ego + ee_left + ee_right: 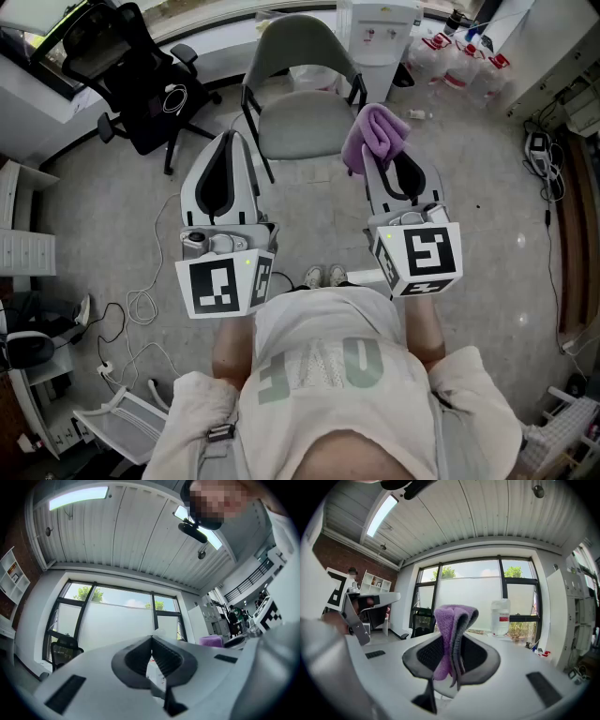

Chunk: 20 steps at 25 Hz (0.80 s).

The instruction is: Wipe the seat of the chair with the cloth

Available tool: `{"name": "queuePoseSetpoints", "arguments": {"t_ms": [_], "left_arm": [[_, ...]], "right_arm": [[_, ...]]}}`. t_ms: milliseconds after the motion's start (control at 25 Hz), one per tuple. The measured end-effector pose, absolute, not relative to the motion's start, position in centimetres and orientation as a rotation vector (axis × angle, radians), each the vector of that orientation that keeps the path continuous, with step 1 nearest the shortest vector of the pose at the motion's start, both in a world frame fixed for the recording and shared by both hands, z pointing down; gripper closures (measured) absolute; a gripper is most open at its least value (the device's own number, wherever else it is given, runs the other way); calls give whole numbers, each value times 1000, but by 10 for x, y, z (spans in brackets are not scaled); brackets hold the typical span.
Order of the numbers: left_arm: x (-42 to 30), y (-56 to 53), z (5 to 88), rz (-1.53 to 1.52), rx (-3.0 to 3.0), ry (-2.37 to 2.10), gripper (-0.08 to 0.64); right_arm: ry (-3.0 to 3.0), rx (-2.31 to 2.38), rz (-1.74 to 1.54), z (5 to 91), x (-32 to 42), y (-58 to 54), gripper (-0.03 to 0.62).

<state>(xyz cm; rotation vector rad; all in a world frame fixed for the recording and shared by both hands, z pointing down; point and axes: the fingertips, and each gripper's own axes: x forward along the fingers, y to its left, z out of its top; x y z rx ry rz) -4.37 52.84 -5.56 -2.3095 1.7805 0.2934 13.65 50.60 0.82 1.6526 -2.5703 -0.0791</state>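
A grey chair [302, 111] with a pale green-grey seat and black legs stands ahead of me in the head view. My right gripper [382, 155] is shut on a purple cloth [372, 137] that hangs bunched over its tips, just right of the seat's front corner and raised above it. In the right gripper view the cloth [452, 626] is folded between the jaws and sticks up past them. My left gripper [228, 145] is held level to the left of the chair, its jaws closed together with nothing between them [151, 654].
A black office chair [131, 70] stands at the far left. A water dispenser [379, 33] and several large water bottles [459, 58] are behind the grey chair. Cables [141, 309] lie on the floor at left, and a folded white rack [117, 422] at lower left.
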Motion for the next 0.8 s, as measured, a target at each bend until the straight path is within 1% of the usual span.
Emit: {"name": "queuePoseSetpoints", "arguments": {"t_ms": [800], "left_arm": [[-39,522,-51,266,-2309,1793,548]], "right_arm": [[-2594,1697,-15,15,152,501,499]]}}
